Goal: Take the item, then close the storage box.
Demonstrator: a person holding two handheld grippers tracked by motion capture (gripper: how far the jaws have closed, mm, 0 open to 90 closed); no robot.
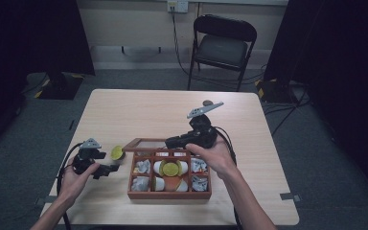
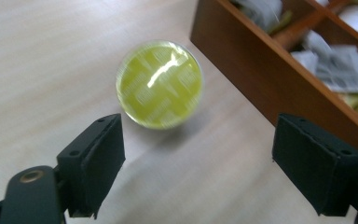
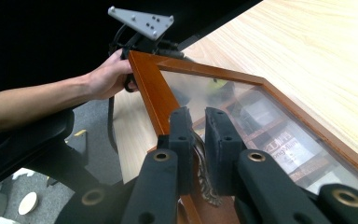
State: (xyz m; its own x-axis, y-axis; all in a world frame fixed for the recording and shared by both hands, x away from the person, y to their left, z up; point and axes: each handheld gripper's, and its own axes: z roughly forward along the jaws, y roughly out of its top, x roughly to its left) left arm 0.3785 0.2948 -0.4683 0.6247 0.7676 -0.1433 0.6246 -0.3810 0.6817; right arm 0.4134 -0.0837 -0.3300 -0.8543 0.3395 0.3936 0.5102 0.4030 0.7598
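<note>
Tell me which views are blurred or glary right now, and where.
Left gripper view: the yellow-green capsule is soft with blur and carries a bright glare streak; the box beside it is smeared too. Right gripper view: the glass lid shows hazy reflections. High view: dim overall, dark at the sides.

**What the views cut off, blur or hide**

In the left gripper view, the yellow-green capsule (image 2: 159, 84) is motion-blurred, so its printed foil pattern cannot be read. The wooden tea box (image 2: 279, 79) runs off the top and right edges, its sachets (image 2: 340, 70) soft and unreadable. In the right gripper view, the glass lid (image 3: 242, 116) is frosted by glare, and the metal clasp (image 3: 200, 179) sits mostly hidden between the jaws.
</note>
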